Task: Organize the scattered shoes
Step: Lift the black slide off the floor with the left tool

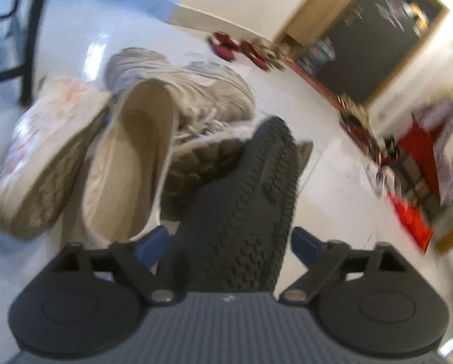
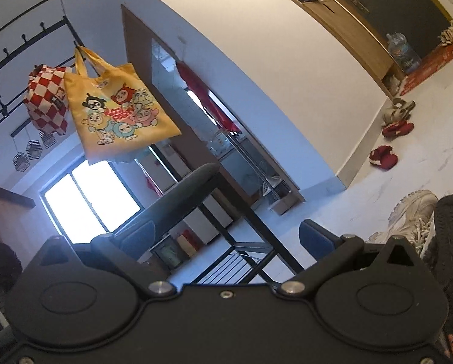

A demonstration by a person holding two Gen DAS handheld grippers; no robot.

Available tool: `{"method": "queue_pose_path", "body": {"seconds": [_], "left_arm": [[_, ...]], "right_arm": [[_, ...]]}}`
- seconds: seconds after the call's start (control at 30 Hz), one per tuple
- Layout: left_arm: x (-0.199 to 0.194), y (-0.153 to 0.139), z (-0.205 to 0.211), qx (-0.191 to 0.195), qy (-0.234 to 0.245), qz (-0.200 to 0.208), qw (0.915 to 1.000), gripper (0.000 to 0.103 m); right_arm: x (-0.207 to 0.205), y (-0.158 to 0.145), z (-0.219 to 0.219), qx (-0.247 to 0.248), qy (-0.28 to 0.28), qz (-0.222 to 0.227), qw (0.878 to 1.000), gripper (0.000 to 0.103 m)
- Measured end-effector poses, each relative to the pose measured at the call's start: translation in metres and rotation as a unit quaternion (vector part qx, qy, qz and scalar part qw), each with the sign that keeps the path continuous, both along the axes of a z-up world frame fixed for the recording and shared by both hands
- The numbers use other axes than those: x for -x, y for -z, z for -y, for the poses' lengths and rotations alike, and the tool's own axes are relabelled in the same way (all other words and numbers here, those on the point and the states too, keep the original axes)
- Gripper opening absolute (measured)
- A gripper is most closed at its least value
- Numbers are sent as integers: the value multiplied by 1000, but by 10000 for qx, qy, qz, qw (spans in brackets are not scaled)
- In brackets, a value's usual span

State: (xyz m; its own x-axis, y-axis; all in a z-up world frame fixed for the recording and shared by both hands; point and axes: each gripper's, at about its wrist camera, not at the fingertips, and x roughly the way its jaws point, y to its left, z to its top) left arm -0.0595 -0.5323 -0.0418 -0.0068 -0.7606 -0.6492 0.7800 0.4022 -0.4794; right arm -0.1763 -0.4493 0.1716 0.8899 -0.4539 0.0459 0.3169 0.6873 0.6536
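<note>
Left wrist view: left gripper (image 1: 226, 236) spread wide, dark textured shoe (image 1: 250, 200) lying loose between its fingers; beige shoes (image 1: 129, 163) heaped at 10 o'clock. Right wrist view only — right gripper (image 2: 223, 236) released and empty, yellow tote bag (image 2: 117, 112) at 11 o'clock, red slippers (image 2: 390, 142) at 2 o'clock.

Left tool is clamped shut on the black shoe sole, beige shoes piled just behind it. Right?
Not clamped. In the left wrist view the left tool stands open, pads clear of the black shoe sole between them. The beige shoes do lie just behind it.
</note>
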Motion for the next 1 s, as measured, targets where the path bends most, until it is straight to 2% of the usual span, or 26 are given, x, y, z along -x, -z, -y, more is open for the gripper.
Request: {"method": "queue_pose_path", "body": {"seconds": [0.17,0.23,0.3,0.33,0.37,0.4,0.47,0.57,0.6,0.73,0.87,1.0], "left_arm": [[10,17,23,-473,428,442,9970,96],[20,22,31,-643,663,717,9931,102],[31,26,38,-798,919,1037,9871,102],[37,28,42,-876,1046,1196,9834,101],[41,29,44,-904,1121,1297,9810,89],[40,29,41,-794,1086,1167,9840,86],[34,26,32,-494,1107,628,9906,85],[40,16,23,-403,1104,737,9903,85],[41,12,19,-366,1047,769,9908,85],[33,-2,8,-245,758,456,9958,85],[22,-25,-18,-3,332,613,9976,85],[1,-55,-74,304,-556,813,9947,85]], "right_arm": [[-8,10,14,-251,-15,-178,9995,103],[-8,13,18,-333,-3,-183,9993,103],[-9,17,20,-397,5,-202,9990,103],[-10,18,22,-419,-4,-220,9989,103],[-11,19,23,-441,-14,-237,9987,103],[-12,20,25,-462,-23,-253,9986,103],[-14,24,26,-536,-57,-280,9982,103],[-14,25,27,-600,-78,-253,9978,103],[-13,25,27,-594,-75,-243,9979,103],[-11,24,22,-480,-128,-180,9986,103],[-8,22,15,-356,-242,-17,9991,103],[2,14,9,-185,-373,324,9986,103]]}}
